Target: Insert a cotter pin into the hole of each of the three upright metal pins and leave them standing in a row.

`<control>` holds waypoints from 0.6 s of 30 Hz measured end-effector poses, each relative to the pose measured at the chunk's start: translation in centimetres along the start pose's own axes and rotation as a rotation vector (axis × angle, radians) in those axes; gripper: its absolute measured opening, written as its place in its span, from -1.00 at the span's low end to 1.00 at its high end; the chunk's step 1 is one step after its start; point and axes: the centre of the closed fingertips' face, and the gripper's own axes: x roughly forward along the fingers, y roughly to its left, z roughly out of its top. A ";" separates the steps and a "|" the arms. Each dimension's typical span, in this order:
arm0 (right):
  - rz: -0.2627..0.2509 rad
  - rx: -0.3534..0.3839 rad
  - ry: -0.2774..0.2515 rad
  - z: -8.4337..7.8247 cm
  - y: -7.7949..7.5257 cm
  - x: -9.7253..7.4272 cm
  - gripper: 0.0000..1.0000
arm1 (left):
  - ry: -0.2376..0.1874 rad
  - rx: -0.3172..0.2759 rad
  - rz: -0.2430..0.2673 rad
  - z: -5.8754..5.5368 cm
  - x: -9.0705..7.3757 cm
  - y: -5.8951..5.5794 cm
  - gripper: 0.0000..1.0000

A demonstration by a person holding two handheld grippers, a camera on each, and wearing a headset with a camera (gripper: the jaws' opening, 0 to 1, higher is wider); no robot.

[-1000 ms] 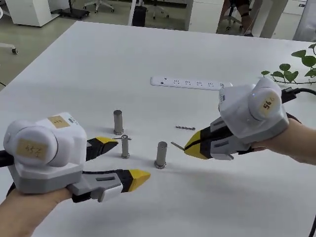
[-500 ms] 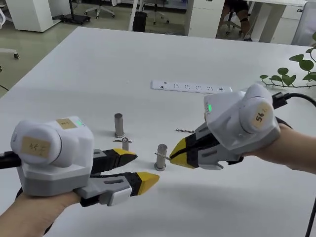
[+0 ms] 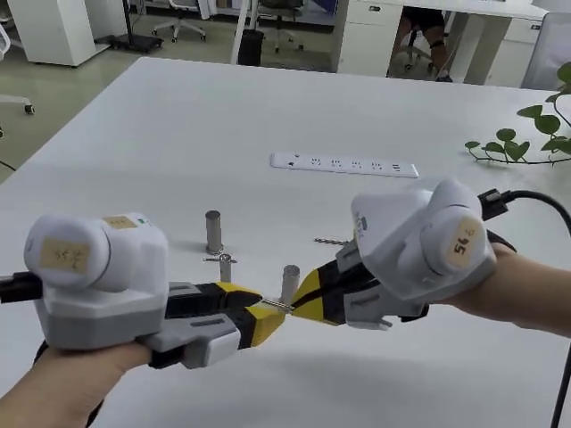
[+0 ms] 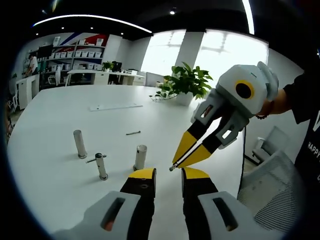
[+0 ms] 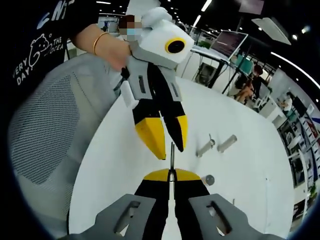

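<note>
Three upright metal pins stand on the white table (image 3: pixel 178 134): a bare one (image 3: pixel 213 231) at the back, a middle one (image 3: pixel 225 266) with a cotter pin through its hole, and a front one (image 3: pixel 290 278) just behind the gripper tips. My right gripper (image 3: pixel 299 303) is shut on a thin cotter pin (image 3: pixel 278 305), pointing left. My left gripper (image 3: pixel 265 310) is open, and the pin's free end lies between its yellow fingertips (image 4: pixel 142 173). In the right gripper view the held cotter pin (image 5: pixel 171 159) rises from the shut right gripper (image 5: pixel 171 175) toward the left gripper (image 5: pixel 169 141).
A loose cotter pin (image 3: pixel 332 241) lies on the table behind the right gripper. A white power strip (image 3: pixel 343 164) sits further back. A leafy plant (image 3: pixel 522 143) trails in at the right edge. Office chairs and desks stand beyond the table.
The grippers have closed in on each other in front of the pins. The right one carried its cotter pin down and left, and the left one moved right until the pin's end sits between its jaws.
</note>
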 end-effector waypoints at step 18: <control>0.001 -0.013 -0.014 0.6 0.6 0.1 -1.00 | 0.022 -0.064 -0.055 -0.4 0.4 -1.0 -1.00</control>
